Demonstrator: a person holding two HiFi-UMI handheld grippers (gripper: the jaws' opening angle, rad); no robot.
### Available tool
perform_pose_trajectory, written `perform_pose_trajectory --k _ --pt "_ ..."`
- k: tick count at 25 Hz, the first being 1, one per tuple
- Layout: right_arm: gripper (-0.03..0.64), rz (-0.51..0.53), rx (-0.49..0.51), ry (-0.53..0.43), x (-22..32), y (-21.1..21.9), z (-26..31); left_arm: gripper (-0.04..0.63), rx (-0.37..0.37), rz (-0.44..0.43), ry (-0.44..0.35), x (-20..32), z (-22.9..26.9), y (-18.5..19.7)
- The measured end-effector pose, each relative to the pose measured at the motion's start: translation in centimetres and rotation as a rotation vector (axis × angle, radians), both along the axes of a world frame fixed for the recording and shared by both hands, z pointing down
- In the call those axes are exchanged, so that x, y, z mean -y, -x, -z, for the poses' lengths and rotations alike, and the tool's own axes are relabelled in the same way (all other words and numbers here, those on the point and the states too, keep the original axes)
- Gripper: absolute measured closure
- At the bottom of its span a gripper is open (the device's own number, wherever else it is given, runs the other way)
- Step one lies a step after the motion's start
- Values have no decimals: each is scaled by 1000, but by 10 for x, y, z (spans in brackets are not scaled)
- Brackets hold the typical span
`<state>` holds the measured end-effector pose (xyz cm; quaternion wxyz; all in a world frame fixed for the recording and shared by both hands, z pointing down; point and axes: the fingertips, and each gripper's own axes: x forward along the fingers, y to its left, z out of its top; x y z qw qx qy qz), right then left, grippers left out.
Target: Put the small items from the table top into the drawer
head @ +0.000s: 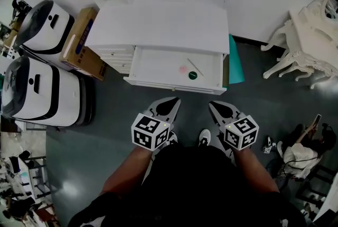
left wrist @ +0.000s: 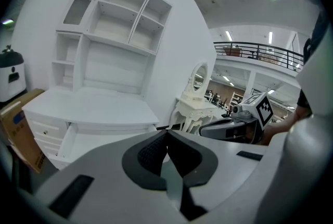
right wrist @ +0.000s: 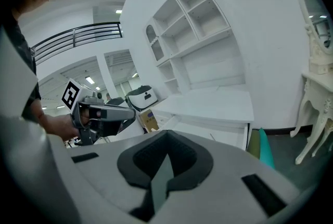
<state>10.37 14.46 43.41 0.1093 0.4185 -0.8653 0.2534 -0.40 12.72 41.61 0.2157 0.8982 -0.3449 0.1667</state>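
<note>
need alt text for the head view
From above: the open drawer of a white desk holds a thin stick, a pink item and a dark green round item. Nearer the camera, the person holds the left gripper and right gripper side by side, fingers shut, empty.

the drawer (head: 153, 68) and table top (head: 158, 25) were white; one small item (head: 182, 69) was pink, the round item (head: 193, 75) dark green.

Ornate white table (head: 308, 30) stands on grey floor (head: 113, 131)
</note>
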Motion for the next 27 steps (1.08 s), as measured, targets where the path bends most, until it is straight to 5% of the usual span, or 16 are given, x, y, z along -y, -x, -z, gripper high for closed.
perform_pose_trajectory --k 27 --pt "592 29 -19 2 -14 8 -2 592 11 -27 26 -20 -4 -4"
